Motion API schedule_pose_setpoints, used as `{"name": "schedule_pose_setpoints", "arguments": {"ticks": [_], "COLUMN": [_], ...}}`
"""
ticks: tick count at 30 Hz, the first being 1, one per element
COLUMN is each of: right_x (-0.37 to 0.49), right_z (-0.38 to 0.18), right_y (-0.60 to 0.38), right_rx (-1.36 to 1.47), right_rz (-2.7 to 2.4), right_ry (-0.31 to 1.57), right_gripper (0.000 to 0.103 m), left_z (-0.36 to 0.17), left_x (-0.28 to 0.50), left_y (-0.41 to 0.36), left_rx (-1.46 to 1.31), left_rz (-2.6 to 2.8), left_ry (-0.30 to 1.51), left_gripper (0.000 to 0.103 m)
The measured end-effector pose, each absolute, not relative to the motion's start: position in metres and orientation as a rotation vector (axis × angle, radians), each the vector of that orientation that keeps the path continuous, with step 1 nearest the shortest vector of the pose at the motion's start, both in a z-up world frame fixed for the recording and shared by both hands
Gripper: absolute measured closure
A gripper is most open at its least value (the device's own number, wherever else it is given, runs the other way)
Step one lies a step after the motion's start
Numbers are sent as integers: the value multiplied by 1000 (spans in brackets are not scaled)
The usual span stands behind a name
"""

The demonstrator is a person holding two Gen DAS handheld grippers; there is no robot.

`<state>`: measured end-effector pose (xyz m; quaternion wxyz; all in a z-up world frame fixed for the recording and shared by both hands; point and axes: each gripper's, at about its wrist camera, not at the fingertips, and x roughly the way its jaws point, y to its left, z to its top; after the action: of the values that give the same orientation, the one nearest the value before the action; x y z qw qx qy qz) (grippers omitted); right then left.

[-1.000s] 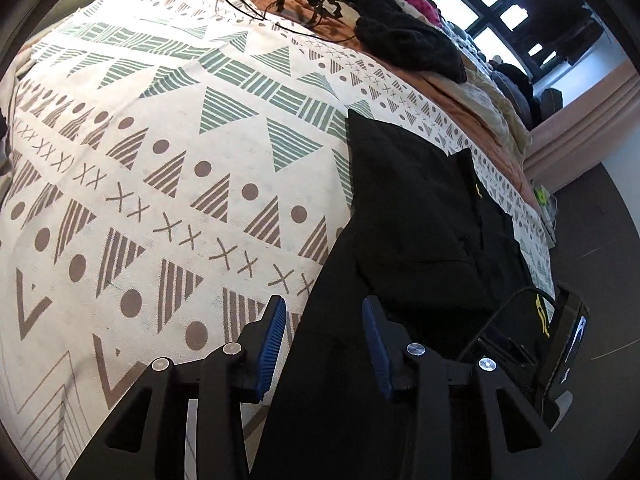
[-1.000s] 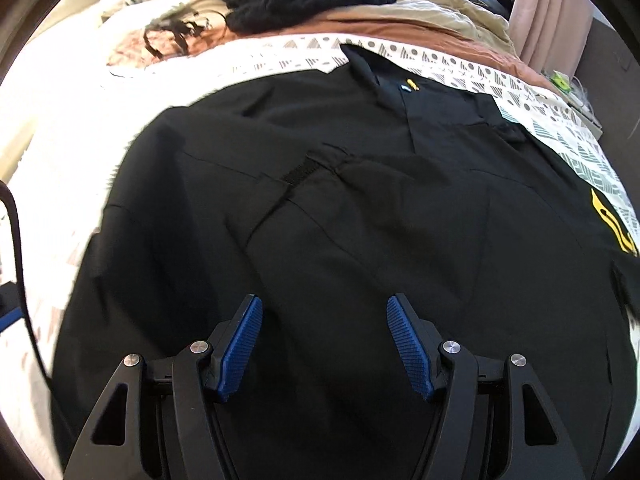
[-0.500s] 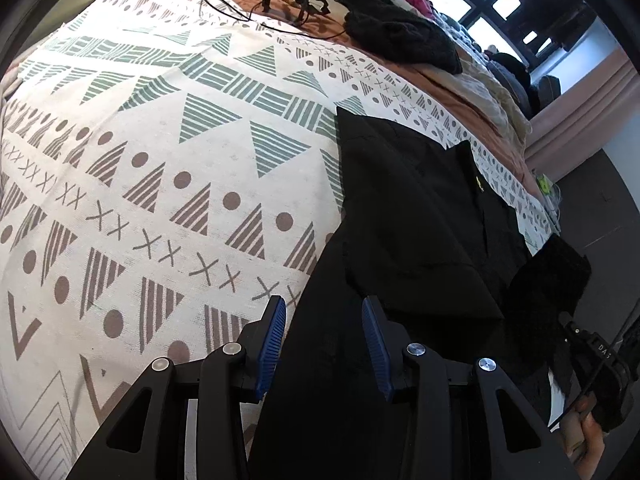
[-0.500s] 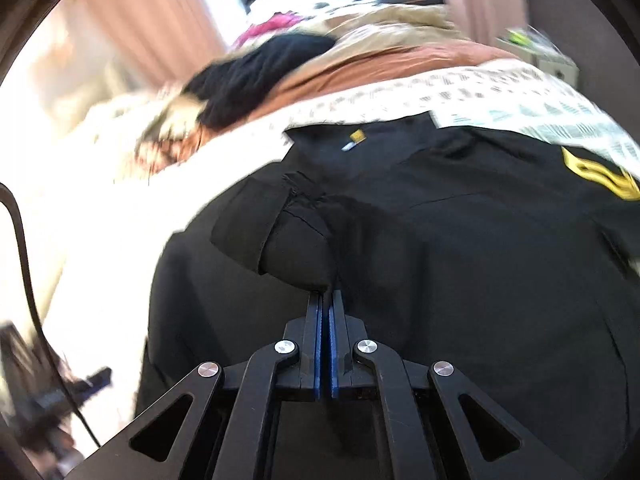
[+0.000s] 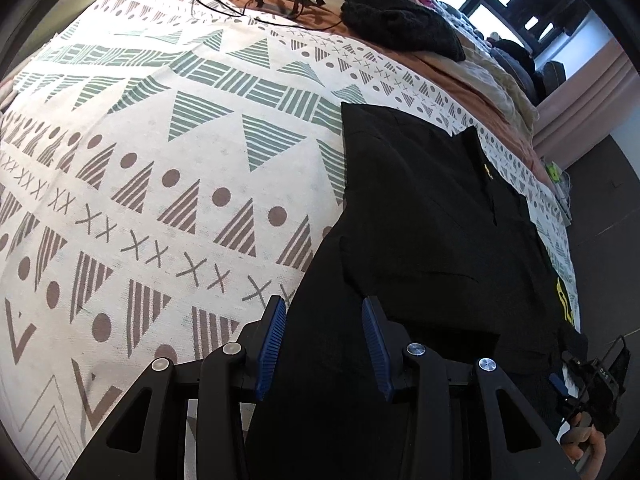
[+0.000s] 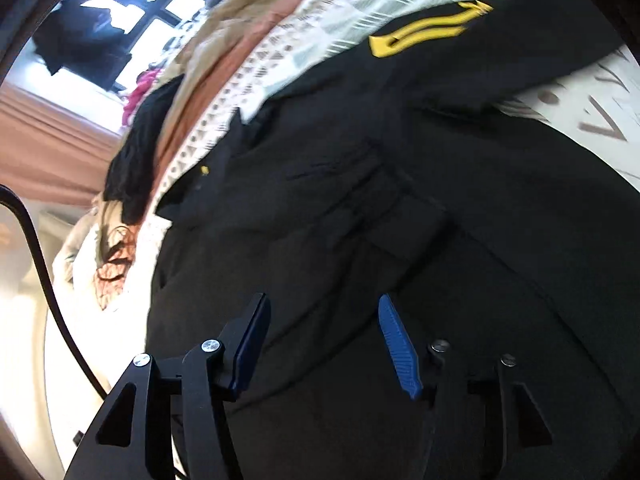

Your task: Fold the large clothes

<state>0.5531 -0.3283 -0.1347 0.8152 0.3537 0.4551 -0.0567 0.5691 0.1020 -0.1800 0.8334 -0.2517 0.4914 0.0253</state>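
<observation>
STEP: sleeve fold-in judged done | black jacket (image 5: 432, 216) laid on patterned bedspread (image 5: 160, 152) | left gripper (image 5: 324, 344) spread, empty | right gripper (image 6: 324, 344) just reopened, nothing pinched | NEXT: hem edge to be gripped.

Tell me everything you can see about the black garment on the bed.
The black garment is large, of smooth matte woven-looking cloth, with a collar, a small yellow tag near the neck and a yellow emblem on one part. It lies spread and partly folded, a flap doubled over its middle, on the patterned bedspread. Neither hand-held gripper grips it.
</observation>
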Motion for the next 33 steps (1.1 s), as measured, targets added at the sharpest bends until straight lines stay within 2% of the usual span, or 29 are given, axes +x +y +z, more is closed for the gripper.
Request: {"name": "schedule_pose_setpoints", "arguments": {"ticks": [5, 6, 7, 8, 9, 11, 23, 29, 32, 33], "right_x": [560, 563, 567, 571, 572, 579, 625, 625, 627, 627], "right_z": [-151, -155, -158, -162, -164, -168, -164, -161, -159, -156], "right_y": [-335, -339, -343, -347, -350, -358, -371, -387, -385, -384], "right_rx": [765, 762, 757, 756, 763, 787, 720, 772, 754, 747], "right_rz": [-110, -113, -120, -130, -130, -111, -78, -96, -115, -119], "right_ry": [987, 981, 977, 981, 982, 975, 884, 817, 854, 857], "right_gripper": [47, 55, 70, 77, 91, 95, 99, 100, 96, 89], "left_z": [-182, -184, -186, -189, -193, -199, -216, -216, -211, -208], "left_x": [573, 575, 577, 581, 584, 590, 608, 609, 607, 606], "left_y": [93, 91, 90, 88, 87, 86, 90, 93, 94, 95], "left_rx": [-516, -507, -497, -484, -475, -466, -426, -428, -428, -441], "left_rz": [28, 29, 34, 41, 43, 47, 103, 118, 127, 123], "left_ry": [1038, 1040, 1045, 1054, 1061, 1074, 1082, 1073, 1077, 1073], "left_gripper": [61, 61, 61, 61, 61, 61, 61, 61, 61, 61]}}
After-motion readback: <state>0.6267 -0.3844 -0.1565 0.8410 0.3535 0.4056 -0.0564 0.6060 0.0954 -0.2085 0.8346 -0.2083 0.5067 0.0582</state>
